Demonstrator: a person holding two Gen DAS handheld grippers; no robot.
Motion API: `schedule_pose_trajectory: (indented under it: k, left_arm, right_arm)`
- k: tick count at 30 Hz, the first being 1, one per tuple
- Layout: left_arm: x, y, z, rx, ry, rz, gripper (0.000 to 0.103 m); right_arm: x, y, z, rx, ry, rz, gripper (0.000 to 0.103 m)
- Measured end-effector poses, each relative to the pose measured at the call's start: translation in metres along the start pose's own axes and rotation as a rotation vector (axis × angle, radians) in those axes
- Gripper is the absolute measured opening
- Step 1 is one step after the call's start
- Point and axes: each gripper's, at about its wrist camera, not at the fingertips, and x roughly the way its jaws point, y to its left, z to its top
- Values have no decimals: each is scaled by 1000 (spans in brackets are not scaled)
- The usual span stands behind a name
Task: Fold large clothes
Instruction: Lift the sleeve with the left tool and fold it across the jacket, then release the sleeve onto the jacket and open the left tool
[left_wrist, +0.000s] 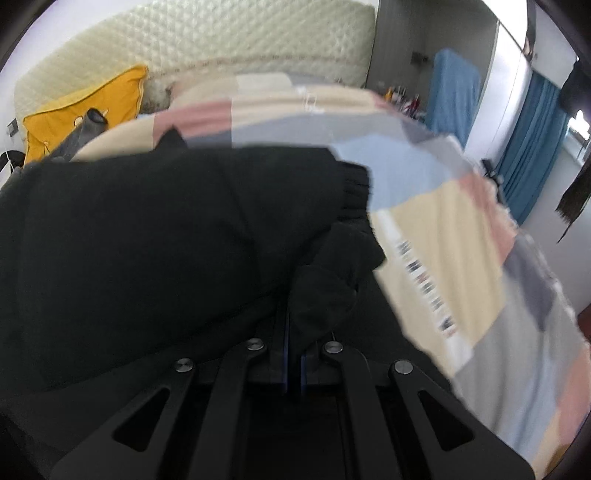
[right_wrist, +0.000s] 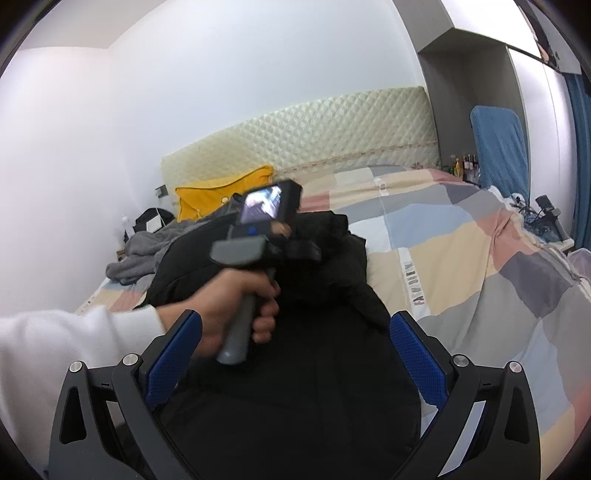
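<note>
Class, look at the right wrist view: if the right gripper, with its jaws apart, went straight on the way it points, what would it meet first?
Most likely the black garment on the bed, which fills the space ahead of the right gripper. The left hand sits slightly to the side; depth is unclear.

The left hand-held gripper (left_wrist: 294, 332) points steeply down, its blue-lined jaws pinched shut on a fold of black fabric. A bare hand (right_wrist: 236, 306) in a white sleeve (right_wrist: 70, 343) grips its grey handle. The right hand-held gripper (right_wrist: 295, 354) stands wide open — nothing between its blue pads (right_wrist: 417, 354).
</note>
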Motion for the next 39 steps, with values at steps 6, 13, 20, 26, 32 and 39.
schedule_pose_trajectory:
  k: [6,13,20,26,32,39]
  left_arm:
    - [15,-9,-7,55,44,60,3]
    - [-9,-9,-12,71,-34,54,4]
    - [-55,3,-14,41,-62,10,71]
    - [-106,35,-19,42,-156,58,84]
    - [-146,96,-43,28,-190,157,84]
    - [-161,188,-92,-9,-175,322,84]
  right_arm:
    - [8,-1,-2,12,18,6,102]
    - [13,1,-3,4,32,-10,102]
    - [15,5,-4,-15,39,-29,102]
    - [14,7,-3,-27,38,-46,102]
    - [18,21,-3,-73,54,-60,102]
    - [25,31,0,-96,70,-65,102]
